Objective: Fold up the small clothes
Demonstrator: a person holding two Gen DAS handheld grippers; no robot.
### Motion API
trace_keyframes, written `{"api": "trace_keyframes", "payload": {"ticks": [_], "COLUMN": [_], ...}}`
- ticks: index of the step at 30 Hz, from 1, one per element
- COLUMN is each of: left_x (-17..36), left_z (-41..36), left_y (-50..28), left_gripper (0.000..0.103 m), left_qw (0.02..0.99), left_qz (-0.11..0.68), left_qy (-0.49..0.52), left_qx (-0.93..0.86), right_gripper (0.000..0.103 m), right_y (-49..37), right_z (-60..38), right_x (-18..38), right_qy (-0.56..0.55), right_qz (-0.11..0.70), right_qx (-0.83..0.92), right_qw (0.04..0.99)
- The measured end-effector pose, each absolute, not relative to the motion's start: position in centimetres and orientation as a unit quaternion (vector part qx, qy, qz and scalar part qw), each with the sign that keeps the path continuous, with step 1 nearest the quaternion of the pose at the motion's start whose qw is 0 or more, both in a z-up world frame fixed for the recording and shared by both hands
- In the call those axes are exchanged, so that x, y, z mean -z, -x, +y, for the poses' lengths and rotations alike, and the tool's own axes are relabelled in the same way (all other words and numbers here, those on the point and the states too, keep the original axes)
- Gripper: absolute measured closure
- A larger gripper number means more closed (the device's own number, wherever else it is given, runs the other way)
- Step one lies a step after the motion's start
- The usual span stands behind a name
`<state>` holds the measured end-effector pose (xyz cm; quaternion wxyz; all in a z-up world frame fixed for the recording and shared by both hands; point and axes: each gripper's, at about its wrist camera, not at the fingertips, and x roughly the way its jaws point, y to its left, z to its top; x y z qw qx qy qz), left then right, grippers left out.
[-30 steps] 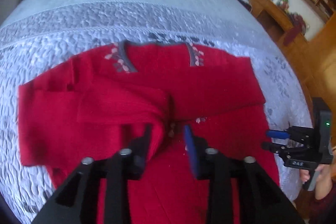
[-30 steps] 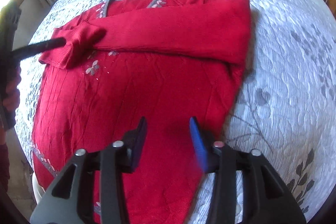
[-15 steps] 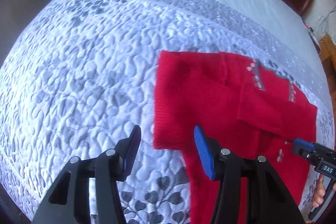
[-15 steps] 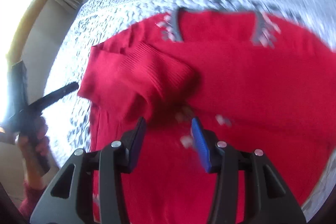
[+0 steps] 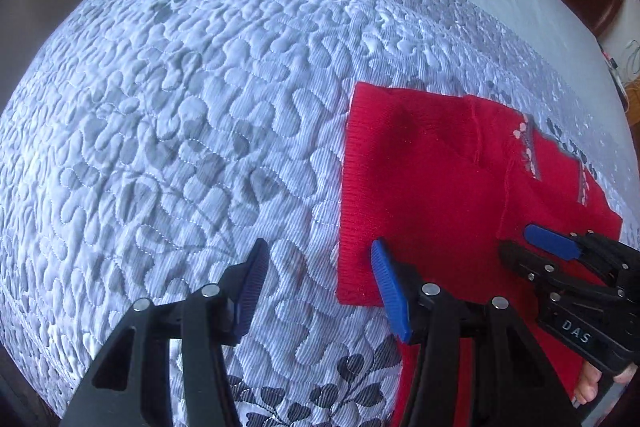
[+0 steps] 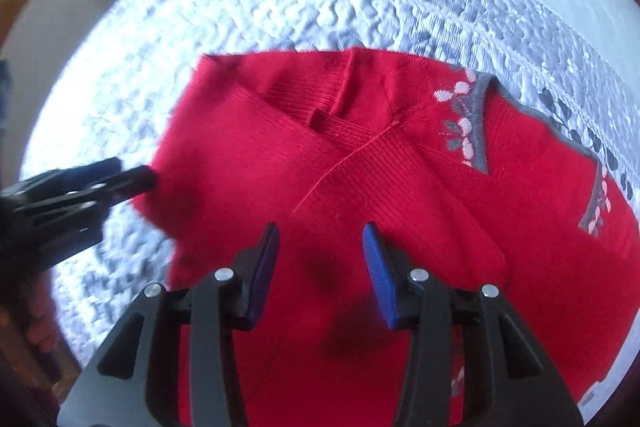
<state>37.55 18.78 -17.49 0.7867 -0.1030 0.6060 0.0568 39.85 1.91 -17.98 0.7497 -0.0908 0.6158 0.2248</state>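
Since the earlier frame, both grippers have shifted toward the sweater's left edge. Left gripper point(image 5: 318, 291) — jaws wide, empty — straddles the edge of the red sweater point(image 5: 440, 195) lying on the quilted bedspread point(image 5: 180, 107). Right gripper point(image 6: 320, 267) — jaws wide, empty — hovers above the folded sleeve point(image 6: 380, 179).

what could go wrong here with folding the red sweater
The left hand-held gripper is open, straddling the red sweater edge: closing may pinch the quilt too. The right hand-held gripper is open above the crossed sleeves; a low pass might drag them loose.
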Motion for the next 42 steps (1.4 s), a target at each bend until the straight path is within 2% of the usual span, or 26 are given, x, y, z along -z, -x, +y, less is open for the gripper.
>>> {"api": "trace_keyframes", "payload": {"ticks": [1, 2, 3, 9, 11, 13, 15, 20, 22, 24, 26, 30, 35, 39, 42], "left_x": [17.9, 18.0, 18.3, 18.6, 18.4, 18.2, 17.9, 16.9, 16.6, 16.5, 16.5, 16.6, 16.4, 16.3, 16.7], "left_z": [19.0, 19.2, 19.4, 19.7, 19.4, 19.1, 18.6, 16.9, 16.0, 15.3, 14.7, 15.1, 15.7, 14.7, 12.9], "left_y": [-37.7, -37.8, -37.9, -37.5, -37.2, -37.0, -36.7, -37.0, -37.1, -37.1, -37.1, -36.9, -36.9, -37.3, -38.3], "left_gripper": [0.049, 0.049, 0.049, 0.047, 0.047, 0.047, 0.046, 0.044, 0.042, 0.041, 0.040, 0.039, 0.039, 0.039, 0.039], "left_qw": [0.784, 0.783, 0.781, 0.784, 0.788, 0.790, 0.792, 0.799, 0.799, 0.799, 0.799, 0.797, 0.804, 0.809, 0.813], "left_qz": [0.608, 0.609, 0.610, 0.605, 0.600, 0.598, 0.596, 0.590, 0.590, 0.591, 0.591, 0.593, 0.584, 0.577, 0.576], "left_qy": [0.108, 0.113, 0.120, 0.129, 0.126, 0.127, 0.125, 0.112, 0.112, 0.110, 0.104, 0.108, 0.109, 0.103, 0.079], "left_qx": [-0.058, -0.059, -0.059, -0.053, -0.051, -0.047, -0.041, -0.034, -0.028, -0.023, -0.022, -0.025, -0.034, -0.035, -0.041], "right_gripper": [0.077, 0.082, 0.096, 0.096, 0.093, 0.079, 0.070, 0.069, 0.050, 0.047, 0.056, 0.094, 0.095, 0.095, 0.095], "right_y": [-40.1, -40.4, -40.5, -38.9, -37.3, -35.3, -33.5, -31.5, -32.1, -33.0, -34.0, -34.6, -34.8, -36.0, -36.8], "right_z": [2.1, 2.0, 1.9, -6.2, -10.8, -16.2, -20.4, -26.8, -26.9, -26.5, -25.8, -24.1, -25.3, -28.4, -30.8], "right_x": [18.4, 18.5, 18.5, 12.6, 11.2, 11.3, 12.4, 15.8, 16.9, 18.2, 19.7, 19.9, 14.0, 8.6, 9.1], "right_qy": [0.101, 0.109, 0.111, -0.007, -0.050, -0.058, -0.049, -0.096, -0.134, -0.157, -0.179, -0.204, -0.186, -0.110, -0.090], "right_qz": [0.616, 0.613, 0.611, 0.561, 0.552, 0.556, 0.570, 0.608, 0.614, 0.618, 0.628, 0.630, 0.578, 0.540, 0.550], "right_qx": [-0.220, -0.217, -0.213, -0.246, -0.236, -0.196, -0.159, -0.131, -0.152, -0.156, -0.165, -0.196, -0.227, -0.174, -0.131], "right_qw": [0.750, 0.752, 0.755, 0.790, 0.798, 0.806, 0.805, 0.778, 0.763, 0.754, 0.739, 0.724, 0.761, 0.816, 0.820]}}
